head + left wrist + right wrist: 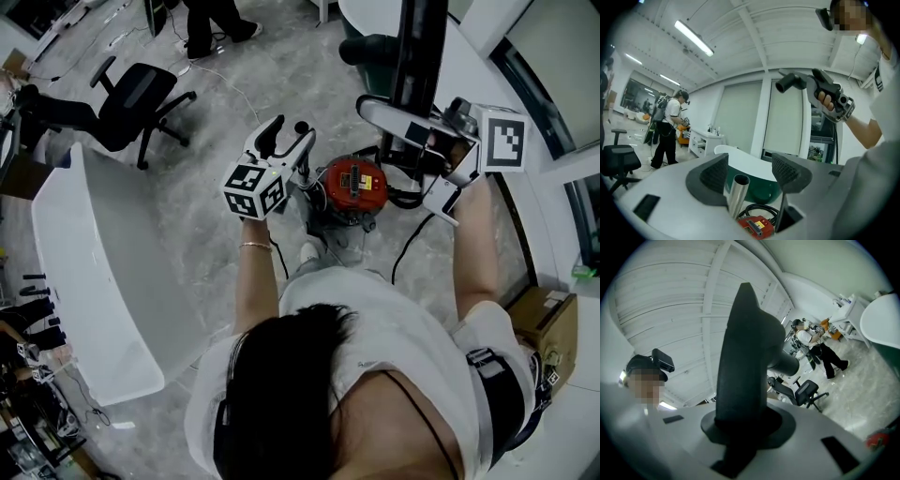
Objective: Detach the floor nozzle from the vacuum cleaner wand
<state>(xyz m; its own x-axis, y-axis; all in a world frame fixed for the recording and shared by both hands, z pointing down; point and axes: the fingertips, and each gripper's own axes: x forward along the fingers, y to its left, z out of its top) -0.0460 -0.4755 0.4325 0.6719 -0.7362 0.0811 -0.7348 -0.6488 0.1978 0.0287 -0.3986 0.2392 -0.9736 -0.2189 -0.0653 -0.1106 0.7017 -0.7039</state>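
My right gripper (424, 141) is shut on the black floor nozzle (417, 56) and holds it up at the right of the head view. The nozzle (745, 357) fills the right gripper view, clamped between the jaws of that gripper (745, 427). In the left gripper view the nozzle (806, 82) hangs high, and its round neck is free of the wand. My left gripper (750, 173) is open. The steel wand tube (737, 194) stands between the pads, near the left one, with its open end up. The red vacuum canister (354, 185) sits on the floor below.
A long white curved table (94, 281) runs along the left. A black office chair (131, 98) stands behind it. A black cable (412, 239) trails from the canister, and a cardboard box (548, 319) is at the right. Another person (668, 126) stands far off.
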